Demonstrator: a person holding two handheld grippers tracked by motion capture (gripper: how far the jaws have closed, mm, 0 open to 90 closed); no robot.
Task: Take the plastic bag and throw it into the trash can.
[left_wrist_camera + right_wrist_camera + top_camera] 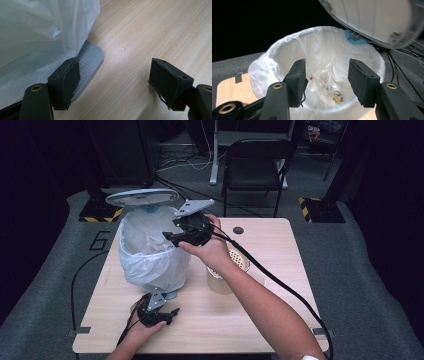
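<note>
— Bin on desk, lid raised; right gripper above its mouth — jaws spread, empty.

— Left gripper: jaws wide apart, one over pedal, holding nothing.

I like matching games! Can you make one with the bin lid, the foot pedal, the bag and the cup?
Things:
1. lid
2. pedal
3. bag
4. cup

Descriptions:
A. white plastic lining the bin
B. raised open
C. grey and ribbed, beside the left gripper
D. on the table under the right forearm

Pairs: 1-B, 2-C, 3-A, 4-D
</note>
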